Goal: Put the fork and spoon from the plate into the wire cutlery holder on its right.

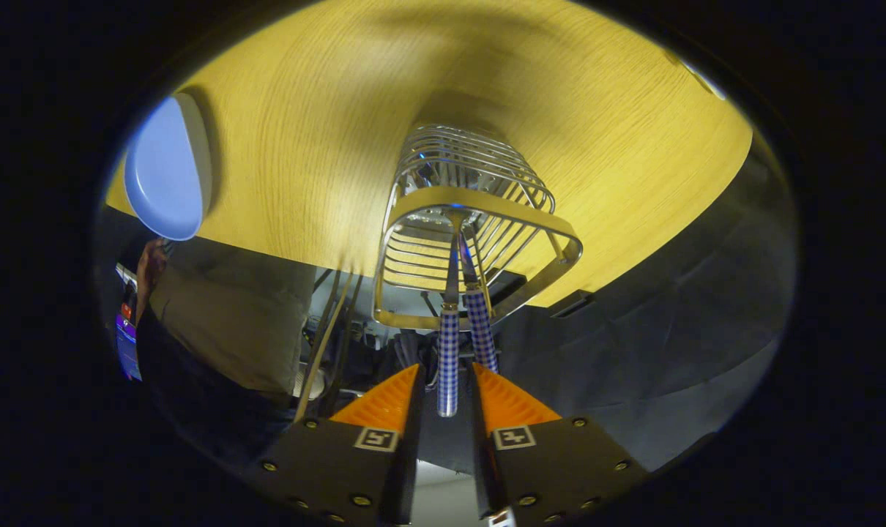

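Two checked-handle utensils stand inside the wire cutlery holder (472, 234) on the wooden table (311, 146). Far to their left lies the plate (166, 168), with a person (216, 322) beside the table's edge. The left utensil's handle (448, 359) reaches back between the fingers; the right one (481, 329) sits just beside it. The gripper (447, 388) is narrowly parted; whether it presses on the handle cannot be told.

Single fisheye camera rides on the gripper (447, 380) — faces steeply down, close above the wire cutlery holder (472, 234) and table (304, 132).
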The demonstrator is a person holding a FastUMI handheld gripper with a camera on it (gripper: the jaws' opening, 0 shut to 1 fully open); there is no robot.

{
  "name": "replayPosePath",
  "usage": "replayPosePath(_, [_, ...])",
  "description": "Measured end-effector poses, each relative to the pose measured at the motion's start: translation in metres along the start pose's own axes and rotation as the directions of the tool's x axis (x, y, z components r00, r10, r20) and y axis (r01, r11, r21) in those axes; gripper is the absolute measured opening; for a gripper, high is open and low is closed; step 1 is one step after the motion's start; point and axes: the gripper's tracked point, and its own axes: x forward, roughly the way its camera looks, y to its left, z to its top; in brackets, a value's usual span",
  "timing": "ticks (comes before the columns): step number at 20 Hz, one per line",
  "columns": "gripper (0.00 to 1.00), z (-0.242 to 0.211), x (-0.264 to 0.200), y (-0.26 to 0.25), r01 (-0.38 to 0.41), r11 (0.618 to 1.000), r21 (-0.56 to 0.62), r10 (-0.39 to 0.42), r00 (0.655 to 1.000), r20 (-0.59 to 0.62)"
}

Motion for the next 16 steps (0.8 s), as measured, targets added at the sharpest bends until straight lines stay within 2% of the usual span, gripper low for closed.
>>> replayPosePath(1, [0.43,-0.001,-0.004,-0.005,0.023,1.0,-0.01,-0.023,1.0,0.022])
replayPosePath(2, [0.57,-0.005,-0.007,-0.015,0.071,0.997,-0.014,-0.071,0.997,0.042])
replayPosePath(3, [0.63,-0.009,-0.014,-0.021,0.104,0.995,-0.005,-0.103,0.993,0.06])
replayPosePath(4, [0.78,-0.016,-0.019,-0.024,0.114,0.994,0.001,-0.113,0.99,0.081])
replayPosePath(7, [0.82,-0.036,-0.035,-0.024,0.138,0.99,-0.003,-0.136,0.977,0.164])
replayPosePath(9, [0.93,-0.043,-0.056,-0.026,0.2,0.979,0.024,-0.199,0.94,0.277])
replayPosePath(10, [0.97,-0.044,-0.065,-0.025,0.22,0.974,0.047,-0.223,0.91,0.351])
replayPosePath(11, [0.96,-0.043,-0.073,-0.021,0.222,0.973,0.069,-0.23,0.875,0.426])
replayPosePath(13, [0.95,-0.04,-0.095,-0.002,0.178,0.978,0.109,-0.209,0.799,0.564])
replayPosePath(15, [0.96,-0.041,-0.124,0.019,0.125,0.98,0.153,-0.197,0.699,0.687])
replayPosePath(16, [0.96,-0.039,-0.132,0.026,0.105,0.977,0.185,-0.209,0.633,0.746])
